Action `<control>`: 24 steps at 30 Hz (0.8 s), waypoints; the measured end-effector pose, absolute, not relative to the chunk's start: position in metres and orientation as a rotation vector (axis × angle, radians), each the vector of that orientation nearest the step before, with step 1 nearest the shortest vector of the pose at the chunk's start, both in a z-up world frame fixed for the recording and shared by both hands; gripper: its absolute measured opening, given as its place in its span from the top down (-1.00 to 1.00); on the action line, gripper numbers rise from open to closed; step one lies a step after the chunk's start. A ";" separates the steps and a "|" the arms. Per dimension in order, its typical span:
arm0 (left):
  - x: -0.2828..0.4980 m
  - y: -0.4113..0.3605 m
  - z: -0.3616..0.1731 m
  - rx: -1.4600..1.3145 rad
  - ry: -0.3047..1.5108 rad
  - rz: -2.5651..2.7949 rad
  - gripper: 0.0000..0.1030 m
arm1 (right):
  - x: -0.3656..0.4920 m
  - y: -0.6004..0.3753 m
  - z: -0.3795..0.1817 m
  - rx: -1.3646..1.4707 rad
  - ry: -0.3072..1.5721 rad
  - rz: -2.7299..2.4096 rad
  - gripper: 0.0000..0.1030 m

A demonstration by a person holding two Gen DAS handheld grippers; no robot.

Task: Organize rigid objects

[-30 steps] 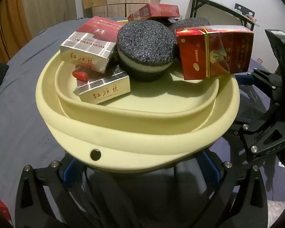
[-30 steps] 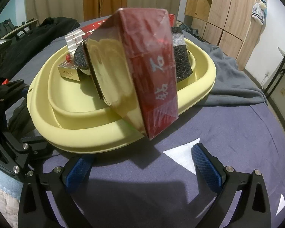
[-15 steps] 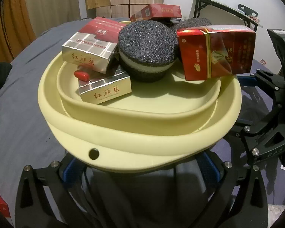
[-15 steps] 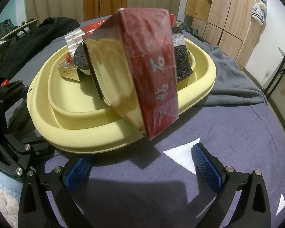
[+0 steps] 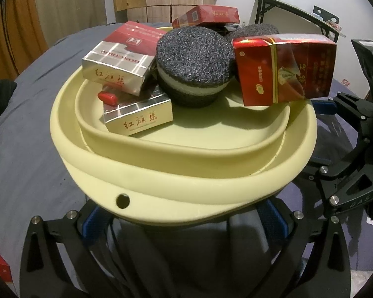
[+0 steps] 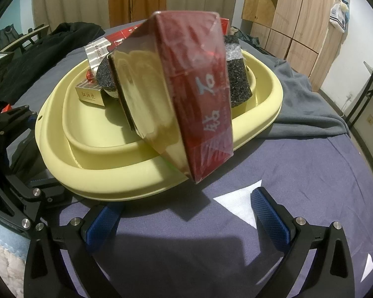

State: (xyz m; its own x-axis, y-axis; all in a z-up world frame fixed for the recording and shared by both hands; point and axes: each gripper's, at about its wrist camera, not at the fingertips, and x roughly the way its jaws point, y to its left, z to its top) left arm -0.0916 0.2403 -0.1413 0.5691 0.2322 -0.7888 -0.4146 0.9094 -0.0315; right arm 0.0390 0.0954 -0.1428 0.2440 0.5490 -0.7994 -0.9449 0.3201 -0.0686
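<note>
1. Ahead of the right gripper (image 6: pixel 185 219): jaws spread wide, blue pads (image 6: pixel 271 219) clamp nothing. Bare purple-grey cloth (image 6: pixel 298 164) lies between and beyond the fingers, with a white paper scrap (image 6: pixel 238 204) just past the right pad.
2. Red carton (image 6: pixel 186 94) sits tilted on the near rim of the yellow basin (image 6: pixel 116 186), its lower corner overhanging the rim toward this gripper. Glossy film wrap, gold mirrored side face, sharp rectangular edges. Whether anything props it from below, I can't tell.
3. Left gripper (image 5: pixel 184 221): fingers go under the basin's near rim, pads mostly hidden. Opening looks wide, but contact with the basin isn't resolvable.
4. Basin is a smooth, matte, soft-looking oval with a rolled outer lip, a raised inner wall and a small round hole (image 5: pixel 123 200) in the near flange.
5. Load beyond the left tool: two silver-foil packs (image 5: pixel 139 118) stacked far left, a small red glossy capsule (image 5: pixel 108 98) between them, and a round black gritty sponge (image 5: pixel 194 67) with a pale mid-band at centre. Red carton is at far right, on the rim.
6. Open basin floor is nearest the left tool.
</note>
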 end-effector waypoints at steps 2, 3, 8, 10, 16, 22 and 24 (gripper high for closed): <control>-0.091 0.240 -0.141 -0.223 0.889 0.384 -1.00 | 0.039 0.095 -0.143 -0.630 0.759 1.116 -0.99; -0.091 0.240 -0.141 -0.224 0.890 0.383 -1.00 | 0.039 0.095 -0.143 -0.629 0.760 1.117 -0.99; -0.092 0.241 -0.142 -0.230 0.892 0.379 -1.00 | 0.039 0.095 -0.140 -0.621 0.768 1.122 -0.99; -0.093 0.242 -0.141 -0.234 0.889 0.377 -1.00 | 0.034 0.096 -0.140 -0.631 0.759 1.115 -0.99; -0.090 0.244 -0.142 -0.232 0.888 0.379 -1.00 | 0.035 0.095 -0.138 -0.624 0.766 1.119 -0.99; -0.091 0.244 -0.142 -0.233 0.887 0.379 -1.00 | 0.033 0.095 -0.136 -0.633 0.757 1.113 -0.99; -0.091 0.243 -0.143 -0.229 0.888 0.381 -1.00 | 0.036 0.094 -0.136 -0.626 0.764 1.118 -0.99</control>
